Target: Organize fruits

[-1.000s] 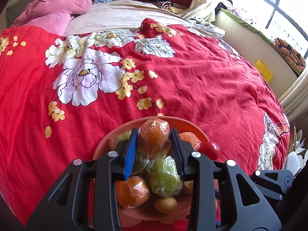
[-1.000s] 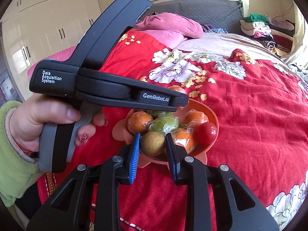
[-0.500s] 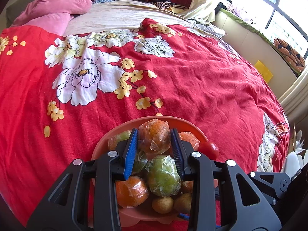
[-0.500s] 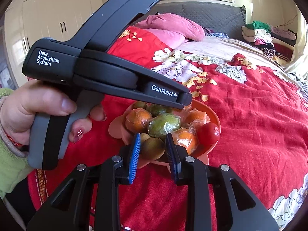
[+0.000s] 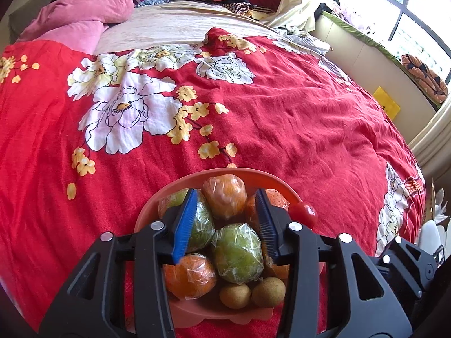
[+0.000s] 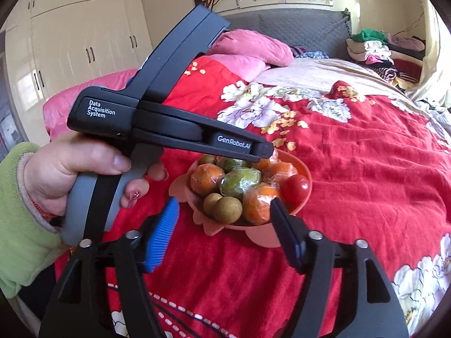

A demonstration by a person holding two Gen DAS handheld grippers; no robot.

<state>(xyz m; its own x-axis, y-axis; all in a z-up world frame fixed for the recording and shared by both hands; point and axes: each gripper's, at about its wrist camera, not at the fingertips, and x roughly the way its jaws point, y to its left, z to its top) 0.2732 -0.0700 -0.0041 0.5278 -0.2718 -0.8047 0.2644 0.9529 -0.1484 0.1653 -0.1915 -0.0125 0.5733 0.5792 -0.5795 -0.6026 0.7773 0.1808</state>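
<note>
Right wrist view: right gripper [image 6: 222, 225] jaws opening wide, empty, near bowl [image 6: 262, 236] of fruit on red bedspread [image 6: 366, 169]; left gripper [image 5: 225, 219] opening over wrapped orange [image 5: 224, 195], pads clear.

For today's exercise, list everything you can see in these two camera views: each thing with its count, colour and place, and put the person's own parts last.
Bowl: one, salmon pink, on the bedspread.
Wrapped oranges: about four, in bowl.
Wrapped green fruits: three, in bowl.
Brown fruits: two, bowl's near edge.
Tomato: one, red, bowl's rim.
Bedspread: one, red, floral.
Pillows: two, pink, bedhead.
Folded clothes: one mixed pile, far corner.
Wardrobe: cream.
Left gripper: opening above the fruit.
Right gripper: opening, empty.
Hand: green sleeve.
</note>
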